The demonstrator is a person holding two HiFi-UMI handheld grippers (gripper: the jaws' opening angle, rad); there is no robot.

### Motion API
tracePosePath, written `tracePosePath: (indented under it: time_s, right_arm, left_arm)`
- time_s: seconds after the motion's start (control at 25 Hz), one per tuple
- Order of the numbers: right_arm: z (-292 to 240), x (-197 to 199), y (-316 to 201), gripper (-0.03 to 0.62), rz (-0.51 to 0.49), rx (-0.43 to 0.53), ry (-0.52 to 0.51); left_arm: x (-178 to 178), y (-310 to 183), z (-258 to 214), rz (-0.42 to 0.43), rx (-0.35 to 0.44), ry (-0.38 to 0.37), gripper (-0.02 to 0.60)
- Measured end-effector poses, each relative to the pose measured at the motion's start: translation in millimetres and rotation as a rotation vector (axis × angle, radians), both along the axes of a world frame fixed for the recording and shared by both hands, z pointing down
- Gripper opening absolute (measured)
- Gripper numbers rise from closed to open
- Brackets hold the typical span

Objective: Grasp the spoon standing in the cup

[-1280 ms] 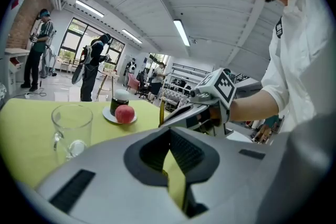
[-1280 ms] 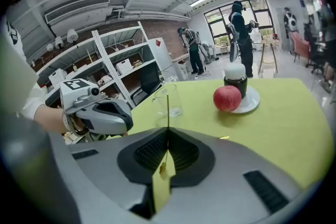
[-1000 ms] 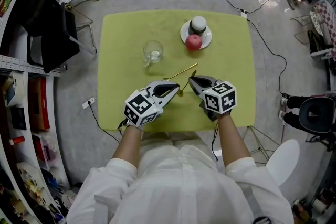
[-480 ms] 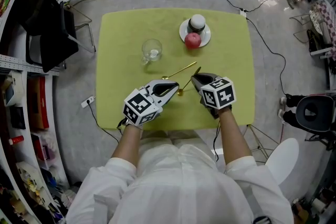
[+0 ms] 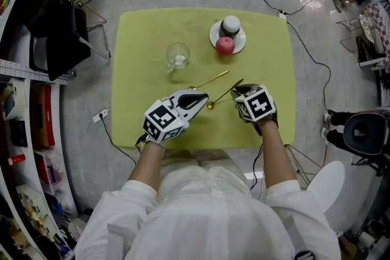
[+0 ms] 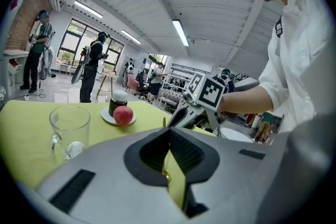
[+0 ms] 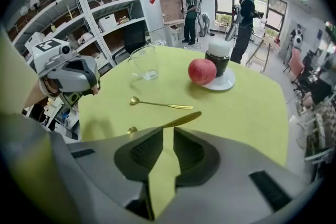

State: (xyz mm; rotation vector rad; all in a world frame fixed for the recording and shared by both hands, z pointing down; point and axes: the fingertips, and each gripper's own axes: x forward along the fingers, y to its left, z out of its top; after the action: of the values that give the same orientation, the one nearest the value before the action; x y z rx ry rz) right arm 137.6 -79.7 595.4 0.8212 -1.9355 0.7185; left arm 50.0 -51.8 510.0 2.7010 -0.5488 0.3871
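Near spoon (image 5: 226, 93): gold, out on the green-covered worktop (image 5: 146, 39), not in the cup. Its bowl sits low and left on the cloth. Its handle runs up and to the right, and in the right gripper view the handle end looks raised off the cloth.

Right tongs (image 5: 236, 89): jaws drawn close, with only a thin slit of green cloth showing between them and nothing in the slit. The near spoon's handle crosses right at the jaw tips. Cannot tell whether it rests on them.

Left tongs (image 5: 205, 97): jaw tips together. The spoon's bowl lies just beyond the tips, and a glint of gold shows through the narrow gap in the left gripper view. Contact unclear.

Far spoon (image 5: 209, 80): also gold, lying flat just above the near one, roughly parallel to it and apart from it, with its bowl to the left.

Glass cup (image 5: 177, 56): clear and upright, above and left of both spoons, near the far spoon's bowl.

Plate (image 5: 241, 41): white, in the upper middle of the worktop. It carries a red apple (image 5: 225, 46) and, behind that, a dark jar with a white lid (image 5: 230, 26), the two close together.

Both hands come in from the lower edge of the head view, with white sleeves below them. A chair with a dark coat (image 5: 61, 33) stands off the worktop's upper left. Cables (image 5: 311, 52) trail over the grey floor at right.
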Motion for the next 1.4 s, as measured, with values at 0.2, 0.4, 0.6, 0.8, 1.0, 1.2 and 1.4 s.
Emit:
tracePosePath:
  time_s: [0.2, 0.4, 0.6, 0.8, 1.0, 1.2, 1.4]
  right_arm:
    - [-5, 7, -2, 0.058, 0.033, -0.005, -0.034]
    - [-10, 9, -3, 0.058, 0.065, 0.019, -0.076]
    - [-17, 4, -5, 0.058, 0.089, 0.048, -0.121]
    - [-25, -3, -7, 0.058, 0.102, 0.085, -0.181]
    - [-40, -16, -6, 0.052, 0.106, 0.149, -0.291]
    - [-66, -29, -2, 0.032, 0.09, 0.253, -0.453]
    - [-85, -38, 10, 0.023, 0.081, 0.321, -0.554]
  left_arm:
    - [1, 0, 0, 0.005, 0.002, -0.001, 0.005]
    - [2, -1, -1, 0.006, 0.003, -0.001, 0.005]
    - [-1, -1, -3, 0.004, 0.005, 0.001, 0.005]
    - [-2, -3, -4, -0.003, 0.012, 0.0, 0.005]
    - [-6, -5, -8, -0.015, 0.02, 0.001, 0.005]
    - [-9, -4, -15, -0.023, 0.018, 0.024, 0.005]
    - [-11, 6, -17, -0.022, 0.011, 0.032, 0.005]
